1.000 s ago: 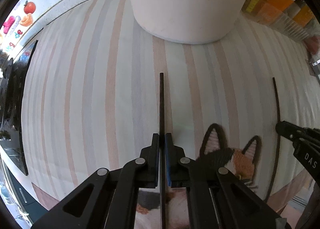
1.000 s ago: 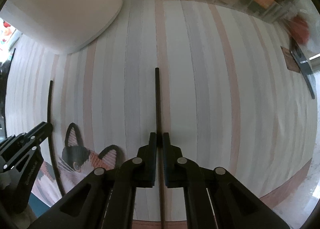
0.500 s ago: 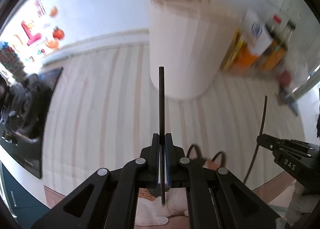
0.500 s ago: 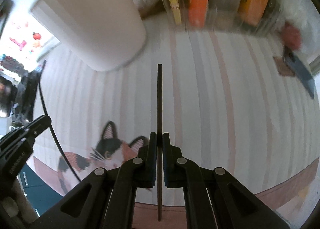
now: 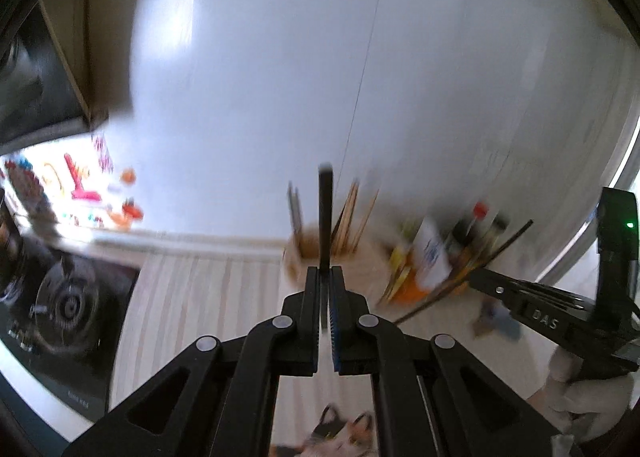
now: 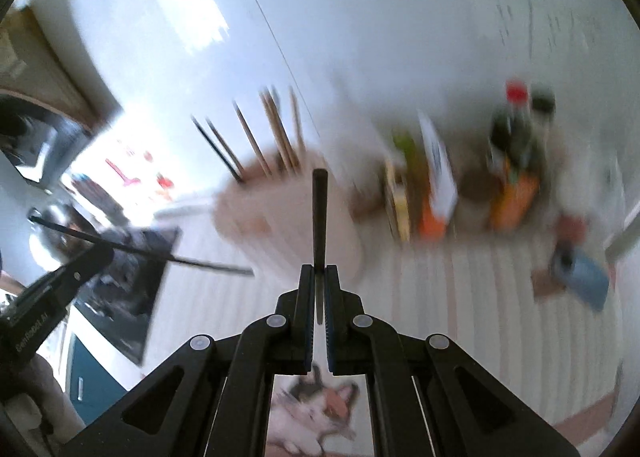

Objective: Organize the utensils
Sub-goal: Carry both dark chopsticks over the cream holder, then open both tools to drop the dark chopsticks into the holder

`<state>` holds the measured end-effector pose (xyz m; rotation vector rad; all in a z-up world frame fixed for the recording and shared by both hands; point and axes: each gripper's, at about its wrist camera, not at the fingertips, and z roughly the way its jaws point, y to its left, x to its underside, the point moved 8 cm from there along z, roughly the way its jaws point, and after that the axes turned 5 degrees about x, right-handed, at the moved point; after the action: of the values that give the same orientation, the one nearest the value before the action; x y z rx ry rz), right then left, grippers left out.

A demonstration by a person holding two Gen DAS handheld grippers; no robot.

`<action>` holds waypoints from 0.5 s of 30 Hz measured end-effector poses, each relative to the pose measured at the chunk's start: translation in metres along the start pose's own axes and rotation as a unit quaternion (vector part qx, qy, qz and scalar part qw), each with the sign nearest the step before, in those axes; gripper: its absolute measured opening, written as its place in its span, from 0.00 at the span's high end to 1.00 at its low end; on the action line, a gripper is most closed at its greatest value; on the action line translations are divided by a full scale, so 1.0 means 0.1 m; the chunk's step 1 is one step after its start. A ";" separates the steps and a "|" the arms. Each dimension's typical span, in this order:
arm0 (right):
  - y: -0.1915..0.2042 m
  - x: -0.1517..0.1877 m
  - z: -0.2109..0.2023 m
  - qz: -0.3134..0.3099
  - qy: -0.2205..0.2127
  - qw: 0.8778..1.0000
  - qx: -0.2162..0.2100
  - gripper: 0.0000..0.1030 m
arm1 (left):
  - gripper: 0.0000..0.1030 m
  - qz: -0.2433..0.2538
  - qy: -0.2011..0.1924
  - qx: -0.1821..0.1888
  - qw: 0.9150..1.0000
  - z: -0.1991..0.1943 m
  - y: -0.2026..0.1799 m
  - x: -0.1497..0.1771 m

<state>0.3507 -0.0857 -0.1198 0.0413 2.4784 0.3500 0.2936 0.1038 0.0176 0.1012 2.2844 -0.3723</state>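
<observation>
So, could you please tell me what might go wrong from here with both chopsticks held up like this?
1. Each chopstick is pinched near one end only, so it may pivot or slip.
2. The holder already has sticks in it; a new one could catch on them.
3. The bottles beside it could get knocked.

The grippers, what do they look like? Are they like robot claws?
A bit! Each gripper, left and right, is black plastic with two long flat fingers, blue ridged pads inside and round silver pins at the joints. White letters are printed on the sides. One has a small green light. A white glove holds it.
</observation>
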 end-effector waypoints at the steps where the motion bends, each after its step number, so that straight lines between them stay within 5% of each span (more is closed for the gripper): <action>1: 0.05 -0.13 -0.06 -0.005 -0.009 1.000 -0.005 0.96 | 0.99 0.003 -0.008 0.003 1.000 -0.04 -0.03 -0.12; 7: 0.23 -1.04 -0.38 -0.030 -0.070 0.997 -0.005 0.96 | 1.00 0.021 -0.050 -0.008 0.999 -0.06 -0.10 -0.70; 15: 0.34 -1.50 -0.07 -0.030 -0.070 0.997 -0.010 0.96 | 1.00 0.026 -0.046 -0.038 0.998 0.44 0.03 -0.98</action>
<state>0.4649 -0.0718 -0.0183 -0.0150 2.3325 0.3343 0.3916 0.0981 0.0606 0.1023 2.1973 -0.2570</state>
